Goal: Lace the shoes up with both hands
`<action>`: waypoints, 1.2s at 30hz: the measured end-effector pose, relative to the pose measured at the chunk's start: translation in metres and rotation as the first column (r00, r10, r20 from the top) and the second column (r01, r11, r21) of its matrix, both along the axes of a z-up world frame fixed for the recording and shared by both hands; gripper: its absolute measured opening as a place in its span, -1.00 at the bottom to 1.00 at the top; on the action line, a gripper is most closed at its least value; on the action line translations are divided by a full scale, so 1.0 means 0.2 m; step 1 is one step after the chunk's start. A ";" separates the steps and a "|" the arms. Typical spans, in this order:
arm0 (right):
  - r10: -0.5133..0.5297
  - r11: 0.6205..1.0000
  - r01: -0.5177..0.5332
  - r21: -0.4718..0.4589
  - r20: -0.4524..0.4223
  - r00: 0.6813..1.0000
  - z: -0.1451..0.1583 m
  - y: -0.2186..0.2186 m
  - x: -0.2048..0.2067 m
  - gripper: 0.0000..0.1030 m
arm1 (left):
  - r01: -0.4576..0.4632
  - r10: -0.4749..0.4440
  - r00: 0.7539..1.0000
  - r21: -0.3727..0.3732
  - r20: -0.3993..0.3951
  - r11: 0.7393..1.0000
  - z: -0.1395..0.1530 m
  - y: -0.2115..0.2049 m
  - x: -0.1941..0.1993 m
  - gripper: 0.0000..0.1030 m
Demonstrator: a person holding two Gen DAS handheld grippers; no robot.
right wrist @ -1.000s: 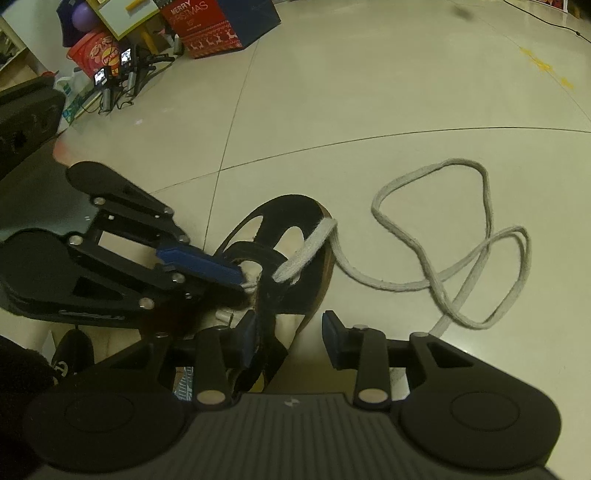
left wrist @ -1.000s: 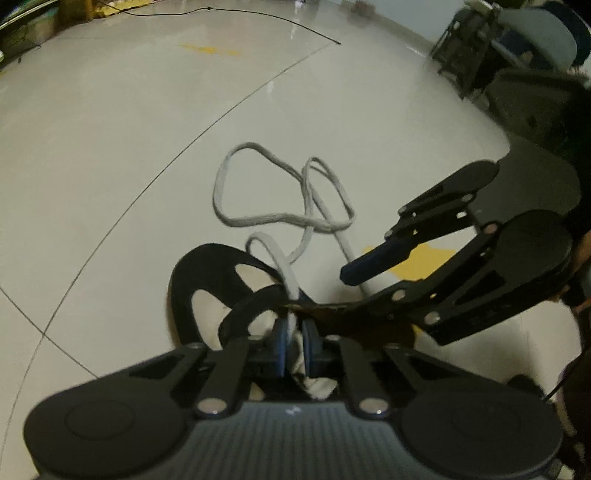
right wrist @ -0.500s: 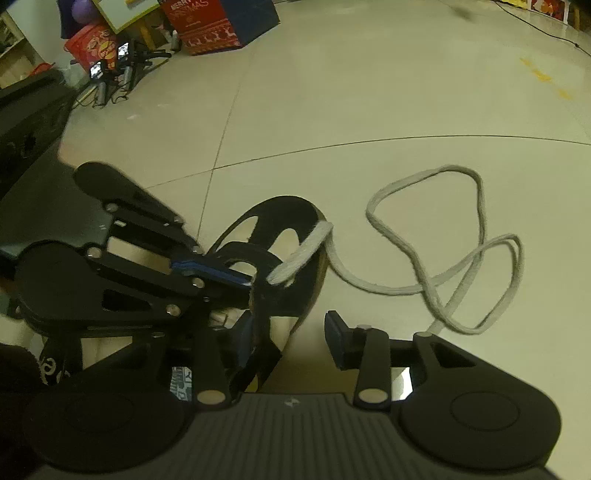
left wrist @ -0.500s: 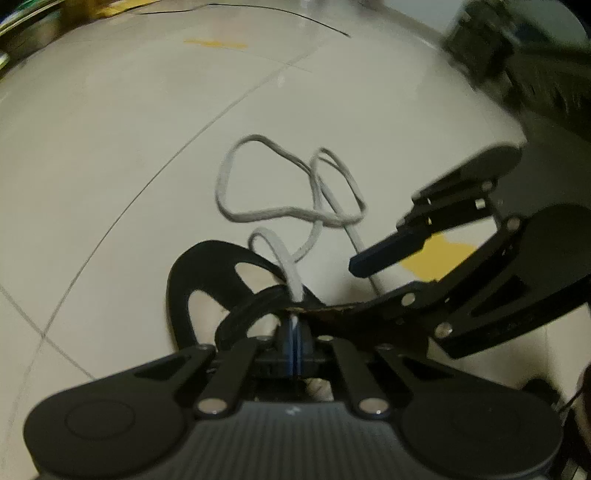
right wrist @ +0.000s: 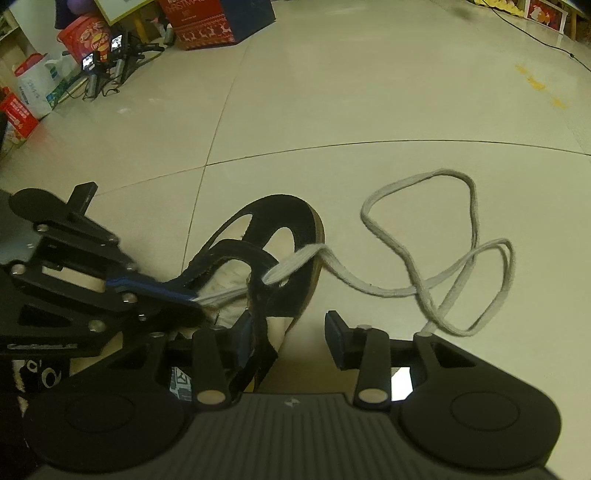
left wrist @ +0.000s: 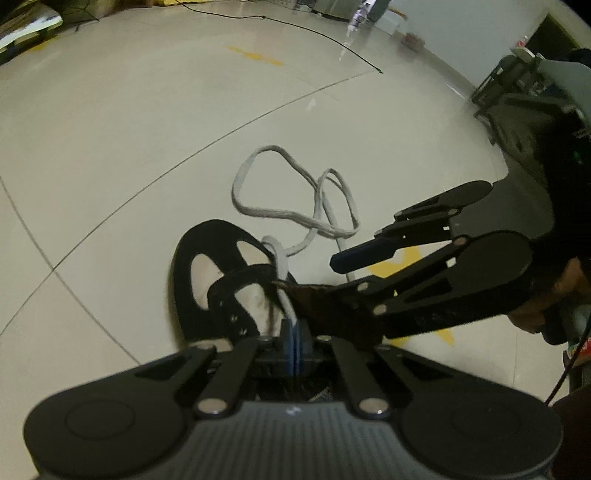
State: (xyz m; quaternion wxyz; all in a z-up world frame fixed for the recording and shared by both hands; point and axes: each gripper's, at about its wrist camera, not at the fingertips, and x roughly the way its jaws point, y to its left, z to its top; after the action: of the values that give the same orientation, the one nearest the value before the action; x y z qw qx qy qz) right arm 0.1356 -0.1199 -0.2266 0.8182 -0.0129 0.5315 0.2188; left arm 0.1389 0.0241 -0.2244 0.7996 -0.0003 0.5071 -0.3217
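Observation:
A black shoe with cut-out sides and a pale insole lies on the tiled floor. A grey-white lace runs through the shoe's flap and lies in loose loops on the floor beyond. My left gripper is shut on the lace's near end, just inside the shoe. My right gripper stands open. The shoe's dark side flap rests against its left finger, and its right pad is apart from the shoe.
A red printed box, small cameras on stands and packets line the far left. A black cable crosses the floor. Dark furniture stands at the right. A hand holds the right gripper. Yellow marks show on the floor.
My left gripper's pads have shut on the lace end and drawn it back a little. The view has rolled. The right gripper has stayed by the flap.

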 end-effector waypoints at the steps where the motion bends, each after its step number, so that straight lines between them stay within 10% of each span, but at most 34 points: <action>1: -0.001 1.000 0.001 -0.001 0.000 1.000 0.00 0.00 0.00 -0.18 | -0.006 0.006 1.000 -0.003 -0.004 1.000 0.00 0.01 -0.01 -0.99; 36: -0.069 0.998 0.069 -0.006 -0.067 0.995 0.04 0.01 -0.06 -0.26 | -0.145 0.115 0.974 -0.146 -0.196 0.979 0.16 0.22 -0.26 -0.99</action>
State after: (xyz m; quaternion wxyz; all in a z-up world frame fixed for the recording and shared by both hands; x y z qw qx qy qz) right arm 0.1240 -0.1172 -0.2184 0.8070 0.0112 0.5591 0.1895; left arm 0.0862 0.0689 -0.1922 0.7653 -0.1278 0.5514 -0.3066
